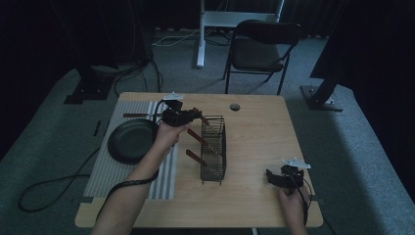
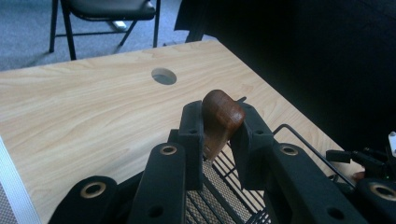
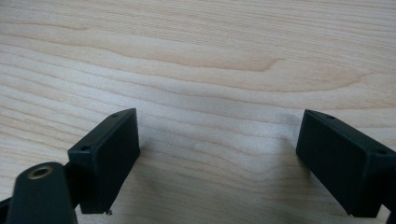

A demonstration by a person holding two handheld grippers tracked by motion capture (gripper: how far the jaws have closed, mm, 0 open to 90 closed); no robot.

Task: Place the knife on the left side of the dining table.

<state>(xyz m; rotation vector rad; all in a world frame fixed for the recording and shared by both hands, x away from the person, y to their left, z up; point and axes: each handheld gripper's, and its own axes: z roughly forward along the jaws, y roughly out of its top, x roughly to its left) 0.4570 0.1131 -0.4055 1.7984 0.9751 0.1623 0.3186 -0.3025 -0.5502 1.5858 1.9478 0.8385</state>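
1. High view: the left gripper (image 1: 195,116) sits at the near-left top corner of a black wire basket (image 1: 214,148) standing on the wooden counter (image 1: 254,147). It is clamped on the wooden handle (image 1: 197,113) of a utensil whose working end dips into the basket. Two more brown-handled utensils (image 1: 196,136) poke out of the basket's left side. A dark pan (image 1: 132,140) lies on a striped mat (image 1: 105,166) to the left, apart from the basket. The right gripper (image 1: 270,177) rests near the counter's front right corner, well apart from everything.

2. Left gripper view: the jaws are pressed on both sides of the rounded, polished handle end (image 2: 222,116), with the basket's wire rim (image 2: 303,140) below and to the right. The varnished wood looks stiff and light but smooth, so I judge it could slip or pivot in a hold so near its tip. A hold further down the handle would steady it. What the working end is I cannot tell.

3. Right gripper view: the jaws stand wide apart over bare wood grain (image 3: 210,70), holding nothing.
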